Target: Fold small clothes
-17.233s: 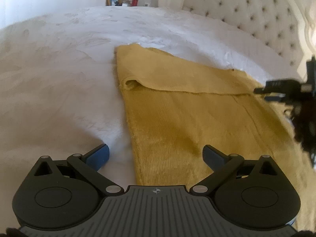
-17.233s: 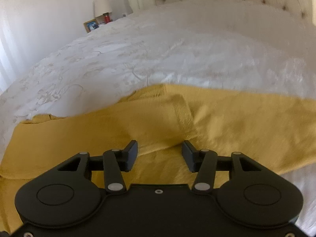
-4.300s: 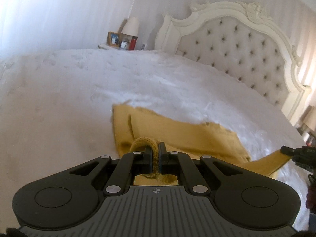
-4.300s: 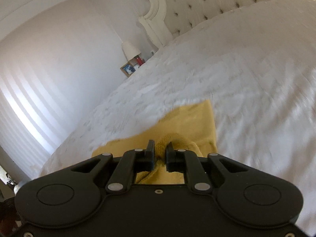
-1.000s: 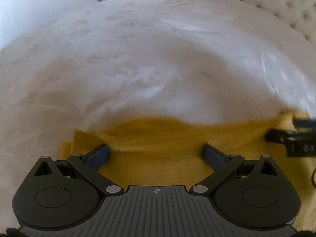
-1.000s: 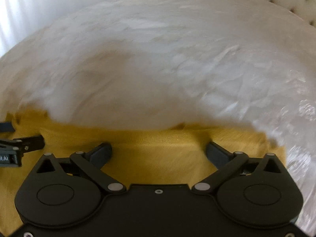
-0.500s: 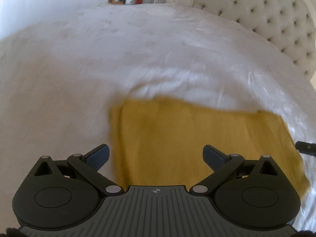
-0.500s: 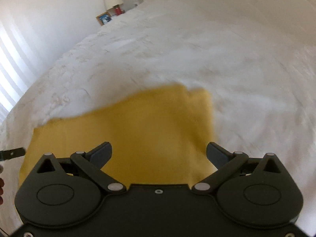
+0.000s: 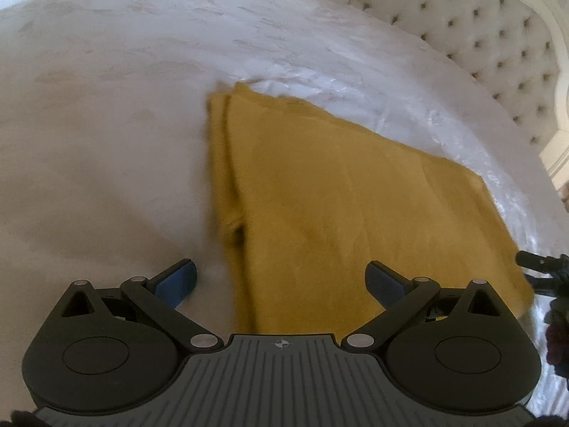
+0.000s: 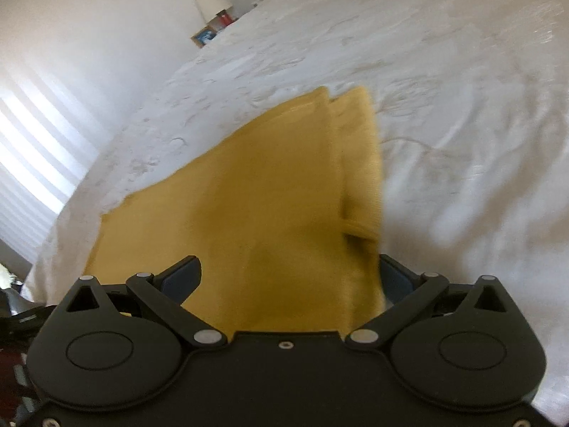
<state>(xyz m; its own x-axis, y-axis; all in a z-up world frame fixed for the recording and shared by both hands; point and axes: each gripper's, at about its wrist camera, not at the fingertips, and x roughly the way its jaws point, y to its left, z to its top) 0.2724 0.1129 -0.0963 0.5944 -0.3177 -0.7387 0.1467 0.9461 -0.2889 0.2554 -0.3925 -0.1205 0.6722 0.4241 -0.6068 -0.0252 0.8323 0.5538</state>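
A mustard-yellow garment (image 9: 338,192) lies folded flat in a rectangle on the white bed; it also shows in the right wrist view (image 10: 270,192). Layered edges show along its left side in the left wrist view and its right side in the right wrist view. My left gripper (image 9: 282,281) is open and empty above the garment's near left corner. My right gripper (image 10: 290,279) is open and empty above the near right corner. The tip of the right gripper (image 9: 540,267) shows at the right edge of the left wrist view.
The white embroidered bedspread (image 9: 106,124) surrounds the garment. A tufted headboard (image 9: 490,35) stands at the far right. A nightstand with a lamp (image 10: 209,0), a picture frame and a red item sits beyond the bed. A striped bright window (image 10: 32,149) is on the left.
Both grippers, open since a second ago, have drawn back and swung toward the garment's outer corners. The garment lies still in its folded shape.
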